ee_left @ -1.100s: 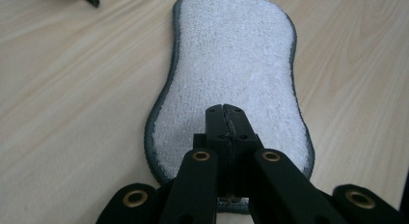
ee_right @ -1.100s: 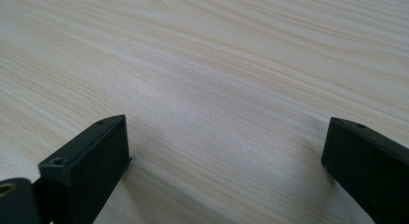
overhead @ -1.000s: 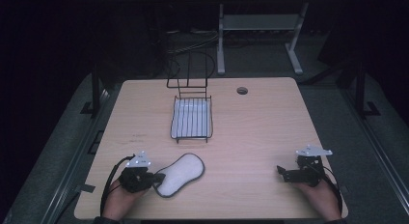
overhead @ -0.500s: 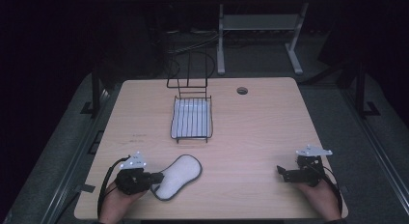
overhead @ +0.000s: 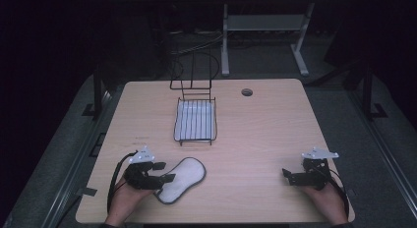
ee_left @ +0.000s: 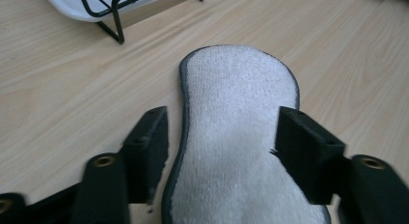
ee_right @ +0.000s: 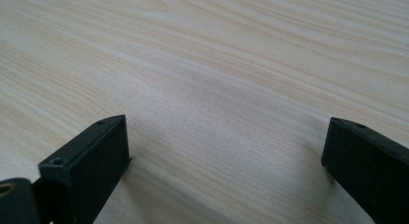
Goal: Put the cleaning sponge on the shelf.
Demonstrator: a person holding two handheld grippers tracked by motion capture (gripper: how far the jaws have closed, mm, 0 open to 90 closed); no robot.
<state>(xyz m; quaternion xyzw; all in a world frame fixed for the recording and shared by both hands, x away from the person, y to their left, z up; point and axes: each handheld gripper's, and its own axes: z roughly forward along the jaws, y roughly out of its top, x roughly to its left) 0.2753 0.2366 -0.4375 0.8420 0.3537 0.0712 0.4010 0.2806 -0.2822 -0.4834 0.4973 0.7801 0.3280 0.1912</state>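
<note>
One soft item is the evident object of work: a white terry pad with a dark stitched edge, peanut-shaped, lying flat on the bench at about 7 o'clock from the bench centre, near the front edge. A wire rack with a white tray under it stands well apart from the pad, at 12 o'clock from it.

Left gripper: fingers set wide, one on each side of the pad's narrow waist. In the left gripper view the left finger stands just outside the dark edge; the right finger sits over or against the far edge, and whether it touches the cloth cannot be told. Nothing is clamped.

Right gripper: at about 4 o'clock, near the front right corner, fingers wide, bare bench between them, holding nothing.

Handling assessment (judgement):
- Light and limp; it will fold and droop when lifted, not stay flat
- Not fragile; firm clamping will do no harm
- Pile surface should grip well; slip is unlikely
- Lies thin against the bench, so the fingers must get low to catch it, or bunch it as they close

Recommended hold: across the narrow waist, where the fingers stand now, or on the stitched edge, which looks the firmest part
</note>
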